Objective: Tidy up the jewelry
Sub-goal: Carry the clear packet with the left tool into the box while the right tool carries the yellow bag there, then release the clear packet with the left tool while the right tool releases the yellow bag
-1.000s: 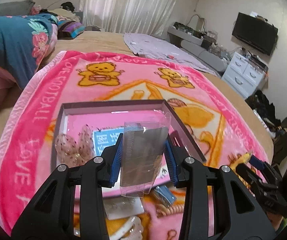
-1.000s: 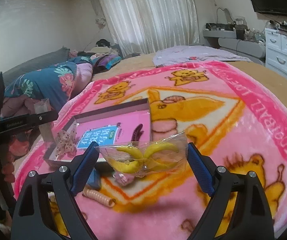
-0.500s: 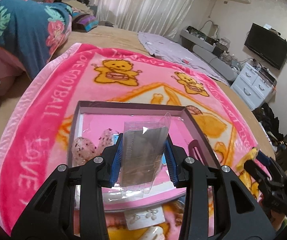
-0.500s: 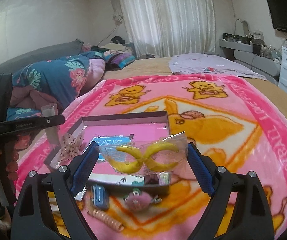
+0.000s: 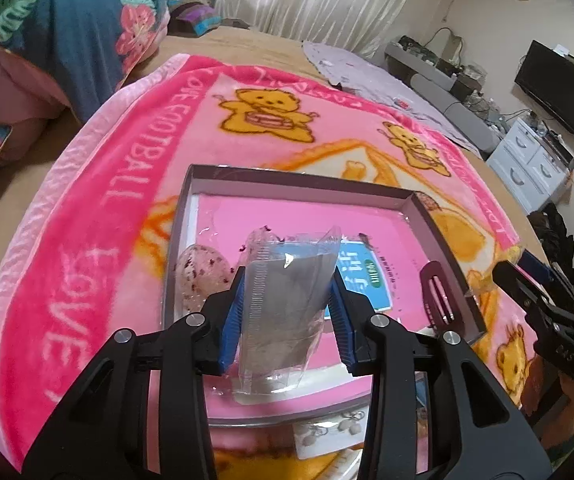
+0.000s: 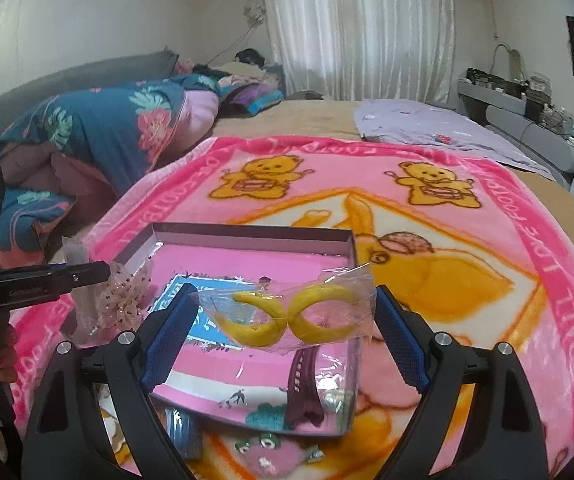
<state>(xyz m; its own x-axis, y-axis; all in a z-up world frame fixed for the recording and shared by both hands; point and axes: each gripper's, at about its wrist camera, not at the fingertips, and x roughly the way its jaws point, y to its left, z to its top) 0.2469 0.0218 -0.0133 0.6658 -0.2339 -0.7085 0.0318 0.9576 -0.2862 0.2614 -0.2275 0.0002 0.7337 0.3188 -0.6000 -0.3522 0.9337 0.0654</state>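
Note:
A shallow grey box lid with a pink lining (image 5: 299,176) (image 6: 247,236) lies on the pink bear blanket. In it are a sheer spotted bow (image 5: 199,276) (image 6: 121,300), a blue-and-white card packet (image 5: 367,280) (image 6: 191,300) and a maroon hair clip (image 5: 437,292) (image 6: 301,384). My left gripper (image 5: 287,312) is shut on a clear packet with a grey comb (image 5: 283,312), held over the box's near left part. My right gripper (image 6: 283,332) is shut on a clear packet with a yellow hair clip (image 6: 287,314), held over the box's near edge.
Loose pieces lie on the blanket in front of the box: an earring card (image 5: 331,436), a blue item (image 6: 183,436) and a pink plush piece (image 6: 271,460). A folded floral quilt (image 6: 99,136) lies at the left, a lilac cloth (image 6: 439,124) behind, white drawers (image 5: 535,164) at the right.
Both grippers have moved forward over the box with their packets still held. The box now fills more of both views, and the loose items have slid toward the lower edge.

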